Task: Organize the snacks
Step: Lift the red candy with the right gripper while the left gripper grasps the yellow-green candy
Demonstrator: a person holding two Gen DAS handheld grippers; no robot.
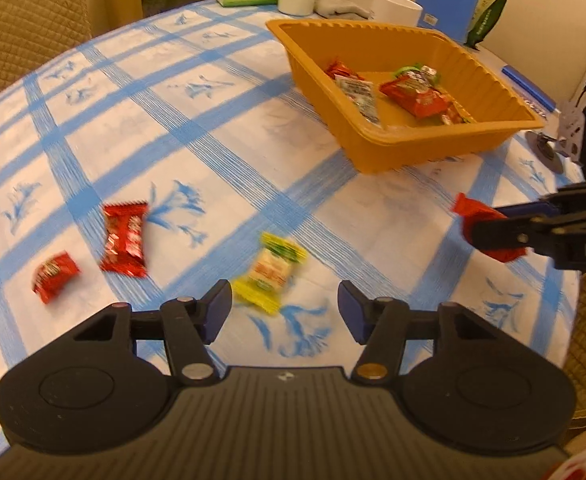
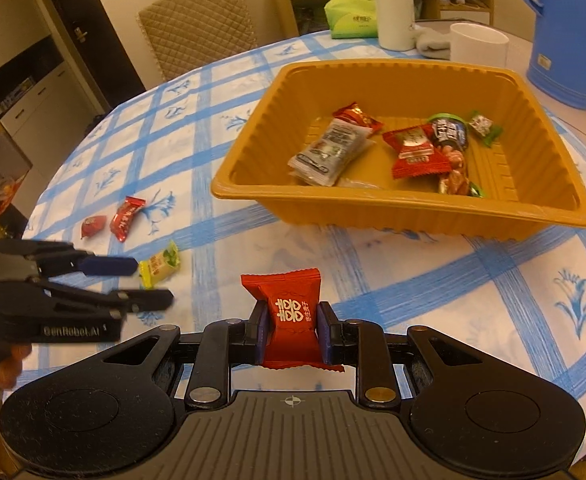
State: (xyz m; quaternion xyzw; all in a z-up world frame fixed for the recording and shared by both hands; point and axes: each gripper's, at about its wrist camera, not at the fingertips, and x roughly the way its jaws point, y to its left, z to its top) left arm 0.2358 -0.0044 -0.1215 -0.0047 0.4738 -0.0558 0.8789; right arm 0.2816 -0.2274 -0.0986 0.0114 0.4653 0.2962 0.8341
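Note:
An orange tray stands on the blue-checked tablecloth and holds several wrapped snacks. My right gripper is shut on a red candy above the cloth, in front of the tray's near wall. The left wrist view shows that gripper at the right with the red candy. My left gripper is open. A yellow candy lies on the cloth just past its fingertips, nearer the left finger. Two red candies lie further left.
At the table's far side stand a green tissue pack, a white bottle, a white cup and a blue pitcher. A quilted chair is behind the table. A hand holds the left gripper.

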